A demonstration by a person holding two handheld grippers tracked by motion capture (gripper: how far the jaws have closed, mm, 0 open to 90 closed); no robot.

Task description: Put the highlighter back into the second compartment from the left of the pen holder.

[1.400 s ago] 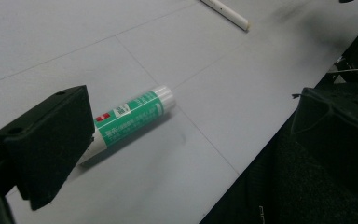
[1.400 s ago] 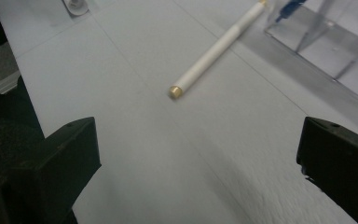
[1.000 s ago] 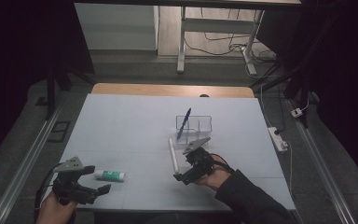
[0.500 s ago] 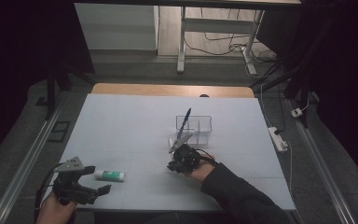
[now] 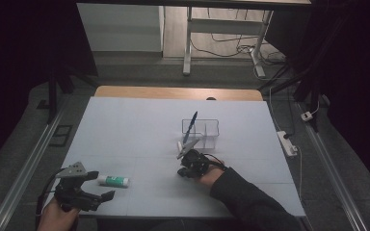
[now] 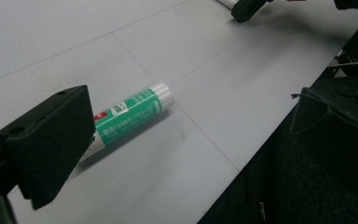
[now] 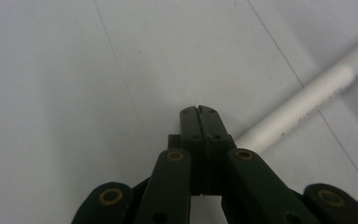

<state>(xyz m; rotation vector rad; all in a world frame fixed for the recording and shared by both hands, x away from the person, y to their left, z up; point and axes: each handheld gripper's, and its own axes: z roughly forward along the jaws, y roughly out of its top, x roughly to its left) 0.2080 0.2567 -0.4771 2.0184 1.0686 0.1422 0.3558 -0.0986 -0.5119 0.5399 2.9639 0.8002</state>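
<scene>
The white table (image 5: 139, 130) carries a clear organiser box (image 5: 207, 132) with a blue pen (image 5: 190, 126) leaning in it. At the near left edge the left gripper (image 5: 94, 192) hovers with its jaws wide apart and empty, a green glue stick (image 5: 112, 181) lying just beside it. The right gripper (image 5: 185, 161) sits in front of the box, its jaws just closed flat together; a grey pen (image 7: 307, 107) lies at their side, and whether it is pinched cannot be told.
</scene>
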